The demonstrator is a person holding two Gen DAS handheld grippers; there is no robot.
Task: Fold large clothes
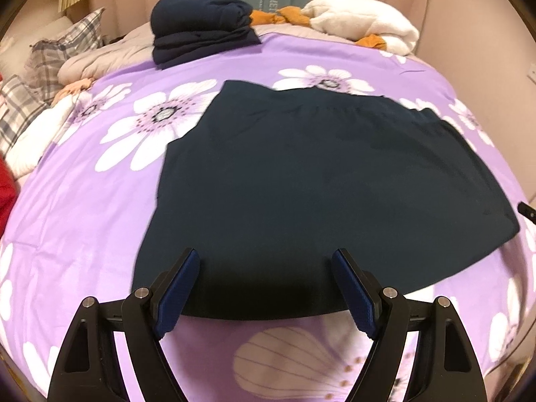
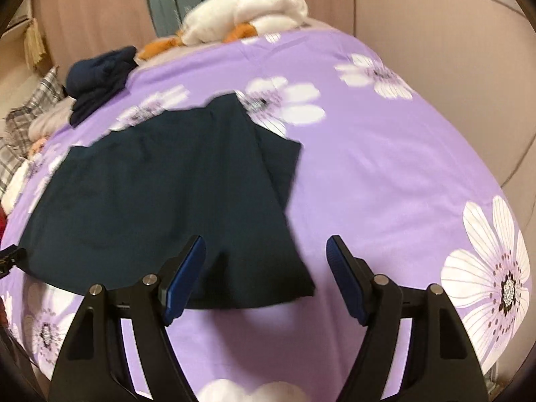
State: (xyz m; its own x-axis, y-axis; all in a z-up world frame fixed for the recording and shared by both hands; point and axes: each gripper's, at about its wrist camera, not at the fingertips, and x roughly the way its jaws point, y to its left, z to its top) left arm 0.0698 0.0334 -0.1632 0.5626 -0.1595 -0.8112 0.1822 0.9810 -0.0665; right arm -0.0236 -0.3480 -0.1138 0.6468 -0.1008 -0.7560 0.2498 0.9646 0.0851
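Note:
A large dark teal garment (image 1: pixel 301 184) lies flat and partly folded on the purple flowered bedsheet (image 1: pixel 83 217). It also shows in the right wrist view (image 2: pixel 160 207), where a folded flap lies at its right side. My left gripper (image 1: pixel 266 268) is open and empty, hovering over the garment's near edge. My right gripper (image 2: pixel 266 254) is open and empty above the garment's near right corner. The tip of the right gripper shows at the right edge of the left wrist view (image 1: pixel 527 209).
A folded navy garment (image 1: pixel 201 30) sits at the bed's far side, next to a white fluffy blanket (image 1: pixel 361 20) with orange cloth (image 1: pixel 281 15). Plaid pillows (image 1: pixel 50 63) and a beige quilt lie far left. Pink curtains and a wall ring the bed.

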